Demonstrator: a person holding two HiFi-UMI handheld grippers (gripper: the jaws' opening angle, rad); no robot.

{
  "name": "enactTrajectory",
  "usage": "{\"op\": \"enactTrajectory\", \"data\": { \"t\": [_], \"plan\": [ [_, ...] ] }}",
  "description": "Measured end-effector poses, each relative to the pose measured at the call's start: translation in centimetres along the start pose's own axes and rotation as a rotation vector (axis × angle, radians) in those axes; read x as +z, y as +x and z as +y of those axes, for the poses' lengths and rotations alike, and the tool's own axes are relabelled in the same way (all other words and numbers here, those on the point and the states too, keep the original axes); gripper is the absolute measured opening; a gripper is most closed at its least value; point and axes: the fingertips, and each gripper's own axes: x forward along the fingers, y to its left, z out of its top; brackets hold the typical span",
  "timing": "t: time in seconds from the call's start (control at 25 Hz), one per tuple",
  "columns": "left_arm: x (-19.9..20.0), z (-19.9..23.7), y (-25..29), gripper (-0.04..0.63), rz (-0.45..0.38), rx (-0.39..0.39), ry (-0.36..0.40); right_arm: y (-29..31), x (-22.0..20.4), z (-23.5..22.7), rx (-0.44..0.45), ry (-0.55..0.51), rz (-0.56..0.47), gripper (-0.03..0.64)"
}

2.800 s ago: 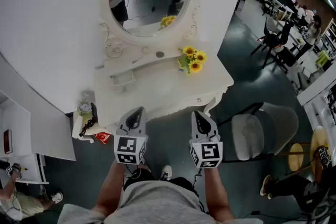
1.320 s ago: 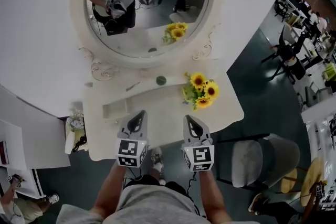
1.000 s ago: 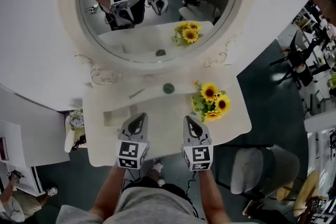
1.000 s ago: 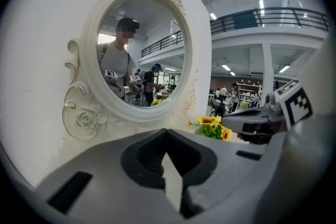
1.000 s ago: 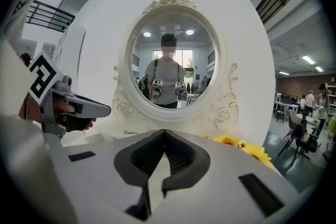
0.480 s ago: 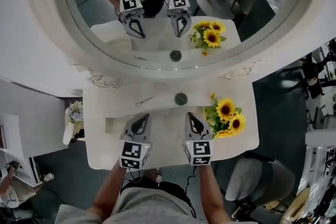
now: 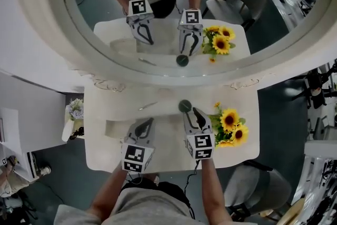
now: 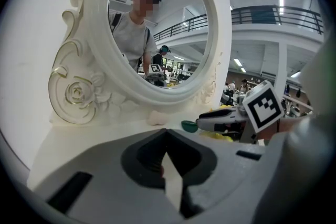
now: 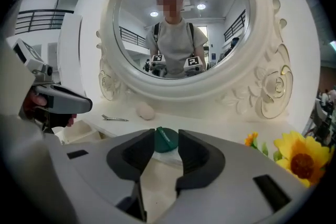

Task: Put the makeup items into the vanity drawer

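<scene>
Right gripper view showed our right gripper [image 9: 164, 136] with its jaws parted. They had just been opening, and a small green jar [image 7: 184, 106] stood between their tips near the middle of the desk's [image 7: 105, 155] back edge. We could not tell whether the pads touched it. Our left gripper [image 8: 167, 134] had its jaws closed on nothing, just beside the open drawer [image 7: 117, 127] toward the left edge. A hair clip [image 7: 148, 106] and a beige sponge [image 9: 145, 111] lay below the mirror [image 7: 63, 55], and sunflowers [image 7: 230, 125] stood by the right edge.
</scene>
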Motion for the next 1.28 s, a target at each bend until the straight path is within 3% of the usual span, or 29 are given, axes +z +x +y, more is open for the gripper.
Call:
{"op": "enactTrajectory", "data": {
  "t": [0.28, 0.36, 0.64, 0.92, 1.28],
  "plan": [
    [-0.4, 0.5, 0.8, 0.0, 0.008, 0.011, -0.005, 1.8, -0.8, -0.2, 0.013, -0.04, 0.049, 0.124],
    [-0.3, 0.8, 0.7, 0.0, 0.007, 0.015, -0.006, 1.8, -1.0, -0.1, 0.012, -0.05, 0.06, 0.067],
    [-0.1, 1.6, 0.1, 0.0, 0.0, 0.043, -0.02, 2.0, -1.0, -0.4, -0.005, -0.088, 0.064, 0.014],
    [0.9, 2.2, -1.8, 0.0, -0.035, 0.08, -0.026, 0.6, 1.4, 1.1, 0.016, -0.116, 0.008, 0.013],
    [0.8, 3.5, -5.6, 0.0, -0.071, 0.176, -0.063, -2.4, 5.3, 5.7, 0.108, -0.15, -0.096, 0.012]
  ]
}}
